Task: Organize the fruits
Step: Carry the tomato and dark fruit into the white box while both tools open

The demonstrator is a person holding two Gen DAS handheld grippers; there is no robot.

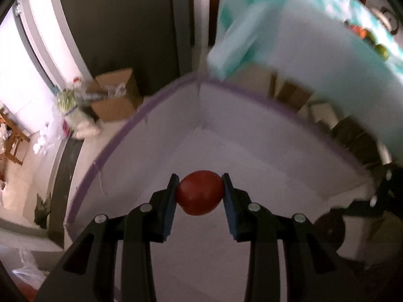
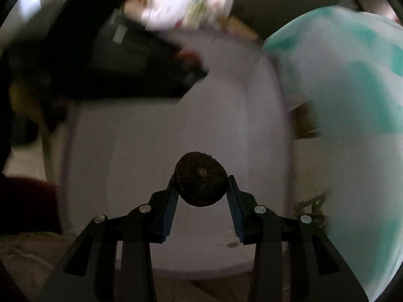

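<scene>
1. Left gripper (image 1: 200, 191) is clamped on a red tomato (image 1: 199, 192), pointing steeply down over the white bin (image 1: 252, 115).
2. Right gripper (image 2: 201, 187) is clamped on a dark brown round fruit (image 2: 200, 182), perhaps a kiwi, above the same blurred bin (image 2: 156, 130).
3. Bin floor lies directly below both fruits; neither hand looks clearly nearer.

Below the left gripper (image 1: 200, 192), the white box (image 1: 252, 130) interior is seen open and bare. It is bounded ahead and to either side by purple-rimmed walls. Up and to the right, overhead room is narrowed by a white-and-teal cloth (image 1: 314, 37).
</scene>
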